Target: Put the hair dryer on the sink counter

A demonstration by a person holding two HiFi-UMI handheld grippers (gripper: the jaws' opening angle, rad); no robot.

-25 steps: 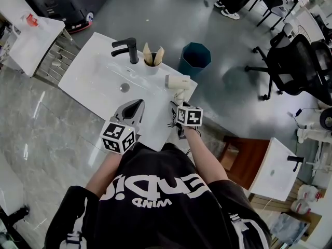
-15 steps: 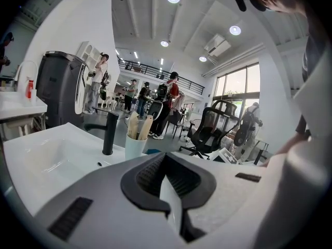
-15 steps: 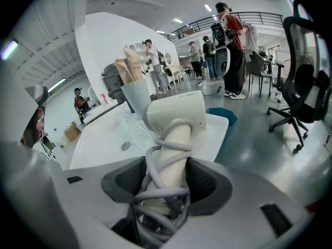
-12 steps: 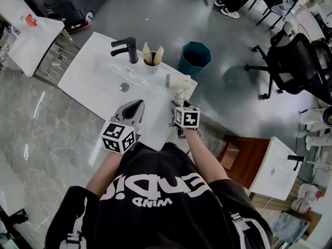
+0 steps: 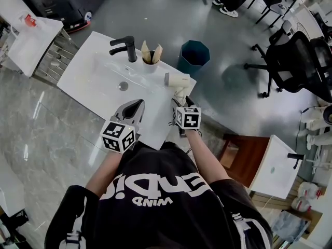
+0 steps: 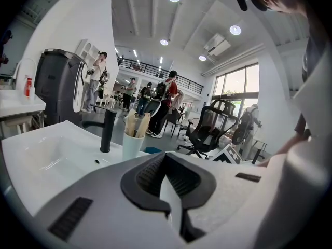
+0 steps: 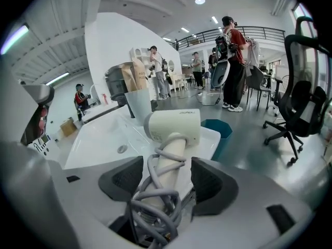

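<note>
Nearest to us, the left gripper [image 6: 167,162] hangs over the near edge of the counter [image 5: 91,64]. Its jaws are pressed together with nothing between them.

Beside it, the right gripper [image 7: 167,180] stands spread wide, and its jaws have just been opening. The dryer [image 7: 174,126] has its handle between them, but we see a gap on each side, so neither pad presses on it. A grey cord [image 7: 155,204] is wound round the handle and bunches up at its near end, deep between the jaws.

The dryer lies at the counter's right-hand end, just beyond the gripper. Its handle runs lengthwise from the jaws away toward the barrel. The barrel sits crosswise at the far end of the handle, running left to right in the right gripper view and appearing to rest on the white top. We cannot tell which end is the nozzle.

Left of the dryer, the basin sinks into the counter, with a drain [image 5: 123,86] in its middle.

Farther back, a white cup [image 5: 150,66] stands upright on the counter's far edge, holding a few pale wooden pieces [image 5: 151,53] that stick out above the rim. A black tap [image 5: 127,48] stands just beside it.

Beyond the counter, a teal bin [image 5: 194,56] stands on the floor. Its inside looks dark, and we cannot make out any contents.
</note>
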